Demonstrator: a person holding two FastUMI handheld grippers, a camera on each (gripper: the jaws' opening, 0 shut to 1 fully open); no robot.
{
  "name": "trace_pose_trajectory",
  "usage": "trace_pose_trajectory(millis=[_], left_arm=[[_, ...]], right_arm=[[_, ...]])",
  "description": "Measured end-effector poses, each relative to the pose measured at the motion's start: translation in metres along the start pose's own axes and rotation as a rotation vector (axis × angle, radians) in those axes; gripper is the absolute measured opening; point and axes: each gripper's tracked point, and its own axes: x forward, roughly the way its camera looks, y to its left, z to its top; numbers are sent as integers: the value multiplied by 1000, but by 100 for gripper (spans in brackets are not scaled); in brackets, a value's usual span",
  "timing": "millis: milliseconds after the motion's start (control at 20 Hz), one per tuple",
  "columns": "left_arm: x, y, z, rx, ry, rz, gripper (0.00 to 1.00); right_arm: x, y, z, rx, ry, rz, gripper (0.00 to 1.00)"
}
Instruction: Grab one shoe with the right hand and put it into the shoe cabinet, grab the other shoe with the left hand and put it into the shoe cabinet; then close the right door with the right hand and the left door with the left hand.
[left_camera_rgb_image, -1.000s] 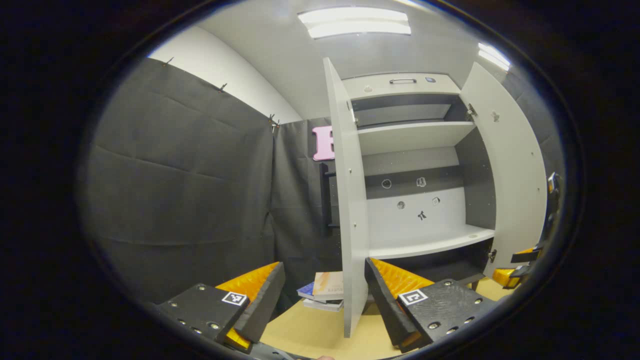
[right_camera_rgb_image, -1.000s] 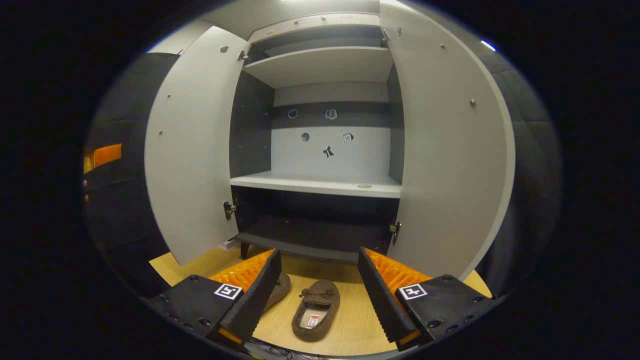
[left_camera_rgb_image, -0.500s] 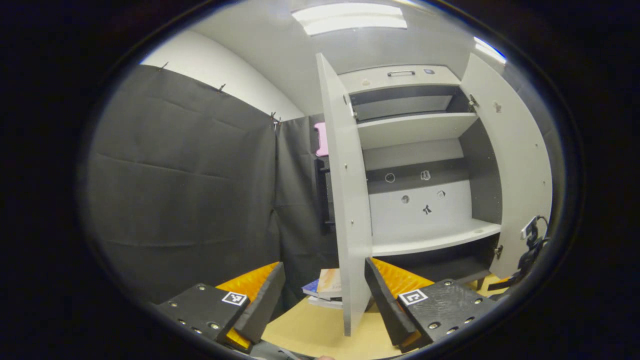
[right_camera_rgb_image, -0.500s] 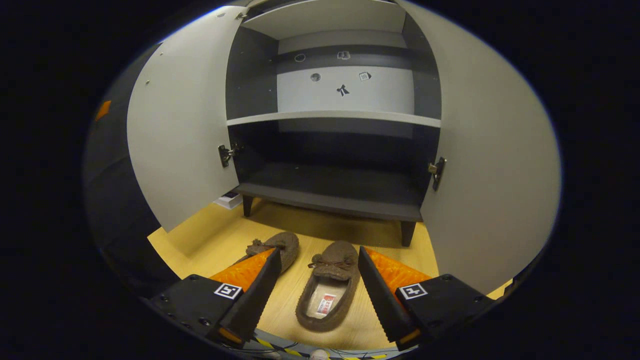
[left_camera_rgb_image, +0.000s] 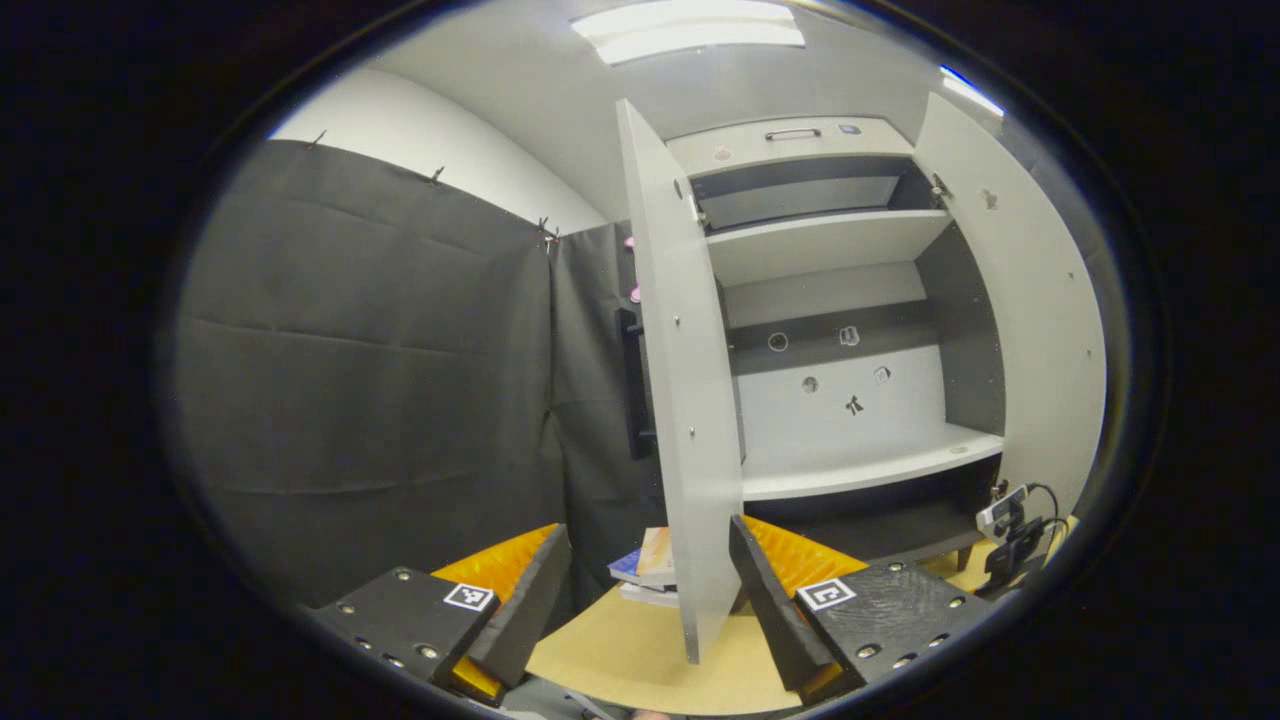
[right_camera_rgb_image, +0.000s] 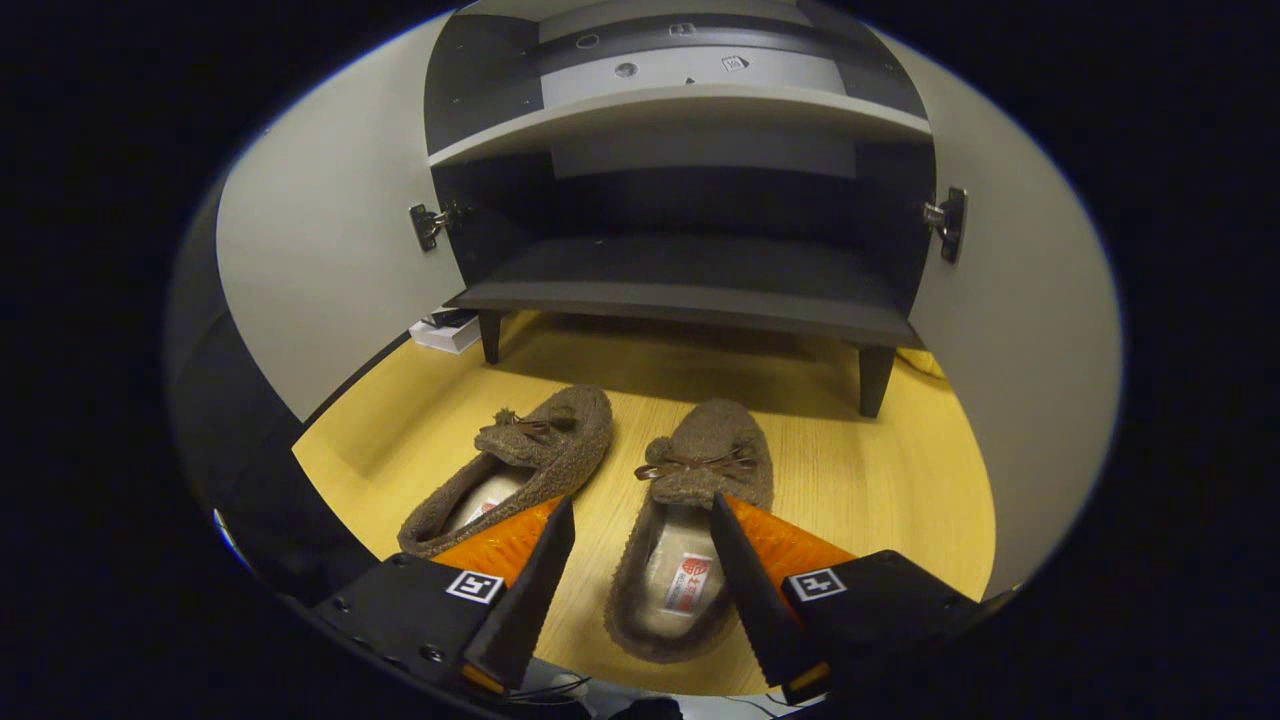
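Right gripper (right_camera_rgb_image: 632, 560): fingers spread apart, poised over the right slipper (right_camera_rgb_image: 690, 520), holding nothing.
Left gripper (left_camera_rgb_image: 650, 590): fingers apart, empty, facing the left door (left_camera_rgb_image: 680, 400).
Slippers: both on the floor (right_camera_rgb_image: 880, 480) before the shoe cabinet (right_camera_rgb_image: 700, 290); left slipper (right_camera_rgb_image: 520, 465) just beside.
Risk: soft fleece may fold and slip; a finger could nudge its neighbour.

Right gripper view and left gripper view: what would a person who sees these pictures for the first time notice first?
First, the two brown slippers side by side on the yellow floor: the right slipper lies between the open right gripper's fingers, the left slipper beside it. Behind them stands the shoe cabinet, both doors wide open, its dark bottom shelf bare. In the left gripper view, the open left gripper points at the left door's edge.
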Motion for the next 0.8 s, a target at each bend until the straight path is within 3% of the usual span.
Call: trace_pose_trajectory(millis=[150,200,250,300,350,450,550,650,700,800], left_arm=[[-5,2,1,10,4,14,98],[-6,4,1,11,4,21,98],[-8,5,2,12,6,27,98],[-10,6,3,12,6,33,98],[-11,7,4,12,7,38,98],[-14,8,4,13,10,46,98],[-17,9,4,21,10,52,98],[-19,11,5,34,6,59,98],[-21,12,5,39,3,62,98],[-26,14,5,38,0,65,98]], right_arm=[[14,1,-14,5,52,11,82],[19,1,-15,-6,61,9,75],[25,1,-17,-13,68,9,82],[29,1,-17,-17,74,11,75],[36,2,-19,-20,81,7,82],[47,-3,-19,-11,86,-25,75],[56,-5,-21,-2,108,-47,44],[55,-18,-15,-22,79,-104,44],[54,-17,-16,-25,102,-94,8],[51,-11,-15,-5,93,-65,2]])
